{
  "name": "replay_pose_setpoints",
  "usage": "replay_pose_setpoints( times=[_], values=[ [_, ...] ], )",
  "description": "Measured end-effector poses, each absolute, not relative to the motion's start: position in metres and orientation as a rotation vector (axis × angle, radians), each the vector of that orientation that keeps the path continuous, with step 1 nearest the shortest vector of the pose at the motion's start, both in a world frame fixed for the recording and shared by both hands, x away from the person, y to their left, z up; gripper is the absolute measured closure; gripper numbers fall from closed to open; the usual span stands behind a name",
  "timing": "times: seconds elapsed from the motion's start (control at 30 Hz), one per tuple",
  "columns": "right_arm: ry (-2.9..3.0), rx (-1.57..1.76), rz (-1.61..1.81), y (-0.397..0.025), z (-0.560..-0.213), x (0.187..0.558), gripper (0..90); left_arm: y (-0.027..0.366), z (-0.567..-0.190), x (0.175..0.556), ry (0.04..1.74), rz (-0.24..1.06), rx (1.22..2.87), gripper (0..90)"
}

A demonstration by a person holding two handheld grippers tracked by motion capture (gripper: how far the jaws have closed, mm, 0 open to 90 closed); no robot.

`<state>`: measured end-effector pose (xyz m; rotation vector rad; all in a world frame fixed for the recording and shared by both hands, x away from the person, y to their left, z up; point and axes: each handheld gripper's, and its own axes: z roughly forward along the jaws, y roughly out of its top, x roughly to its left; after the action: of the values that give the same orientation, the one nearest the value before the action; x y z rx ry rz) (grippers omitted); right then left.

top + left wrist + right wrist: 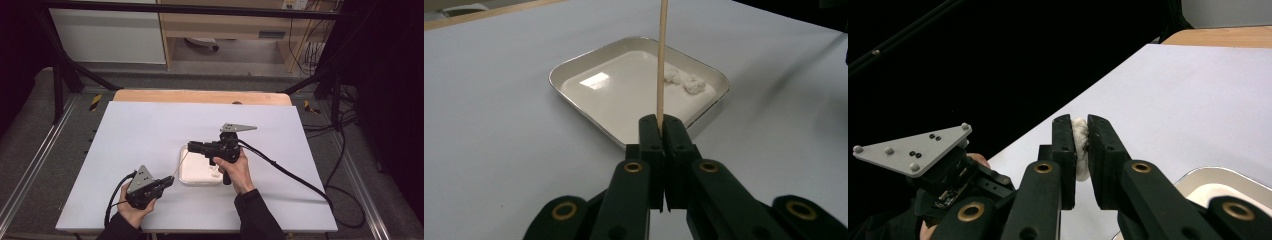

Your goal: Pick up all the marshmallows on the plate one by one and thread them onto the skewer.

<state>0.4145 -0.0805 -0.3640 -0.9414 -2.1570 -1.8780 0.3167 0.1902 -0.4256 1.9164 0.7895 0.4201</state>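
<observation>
One thin wooden skewer (pixel 662 60) is pinched upright in the left gripper (pixel 663 125) jaws, near one white square metal tray (pixel 574 75) on the white table (pixel 489 140). Two white marshmallow lumps (pixel 684 81) are seen in the tray. A third white lump (pixel 1079 145) is clamped in the right gripper (pixel 1079 131) jaws above the table.

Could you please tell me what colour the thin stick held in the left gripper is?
The stick is light tan, like bare wood, clearest in the left gripper view.
</observation>
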Motion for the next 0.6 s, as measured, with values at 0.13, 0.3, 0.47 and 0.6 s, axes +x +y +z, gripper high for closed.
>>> replay_pose_setpoints(
  times=[0.13,0.3,0.47,0.6],
  values=[
    [-2.156,-0.944,-1.888,-0.0794,-0.3650,0.4130,82.9,0.1914,-0.4244,0.3169,0.794,0.420,1.910,88.7],
    [-2.159,-0.947,-1.885,-0.0781,-0.3661,0.4111,82.9,0.1903,-0.4245,0.3162,0.796,0.426,1.920,88.8],
    [-2.165,-0.939,-1.888,-0.0772,-0.3671,0.4087,82.9,0.1914,-0.4238,0.3166,0.803,0.431,1.919,88.8],
    [-2.172,-0.940,-1.890,-0.0759,-0.3690,0.4083,82.9,0.1911,-0.4238,0.3166,0.799,0.435,1.926,88.8]
  ],
)
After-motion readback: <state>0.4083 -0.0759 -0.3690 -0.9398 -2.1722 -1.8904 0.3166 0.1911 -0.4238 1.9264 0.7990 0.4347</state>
